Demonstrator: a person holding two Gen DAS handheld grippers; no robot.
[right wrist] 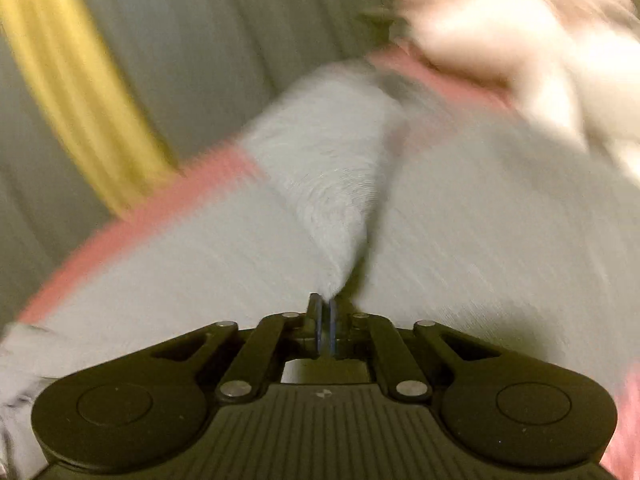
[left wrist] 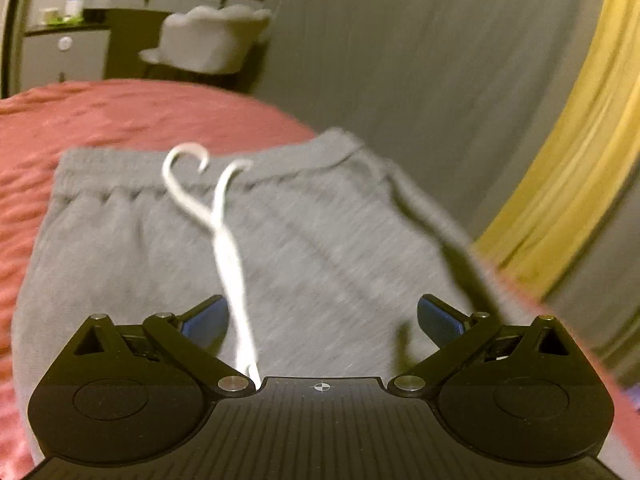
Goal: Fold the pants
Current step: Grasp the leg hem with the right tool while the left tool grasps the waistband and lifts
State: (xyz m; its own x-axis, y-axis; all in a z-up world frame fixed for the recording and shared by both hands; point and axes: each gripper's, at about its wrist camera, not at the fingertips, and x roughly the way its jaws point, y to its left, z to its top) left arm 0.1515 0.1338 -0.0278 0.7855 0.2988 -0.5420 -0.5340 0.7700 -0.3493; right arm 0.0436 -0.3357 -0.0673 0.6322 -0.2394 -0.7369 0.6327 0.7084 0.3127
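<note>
Grey fleece sweatpants (left wrist: 280, 248) lie spread on a bed with a pinkish-red bedspread (left wrist: 80, 120), their elastic waistband (left wrist: 224, 176) at the far end in the left wrist view and a white drawstring (left wrist: 224, 232) trailing down the fabric toward the camera. The left claw (left wrist: 320, 320) hovers over the cloth with its blue-padded fingers (left wrist: 204, 320) spread wide, nothing between them. In the right wrist view, which is heavily blurred, the right claw (right wrist: 325, 320) is closed tight on a pinched ridge of the grey fabric (right wrist: 340, 208), which rises in a fold from its tips. A yellow curtain (left wrist: 560, 160) hangs beside grey wall behind the bed, and a white upholstered chair (left wrist: 212, 36) stands by a dark shelving unit (left wrist: 120, 12) beyond it. A pale blurred mass (right wrist: 520, 40) sits at the upper right of the right view; I cannot tell what it is.
</note>
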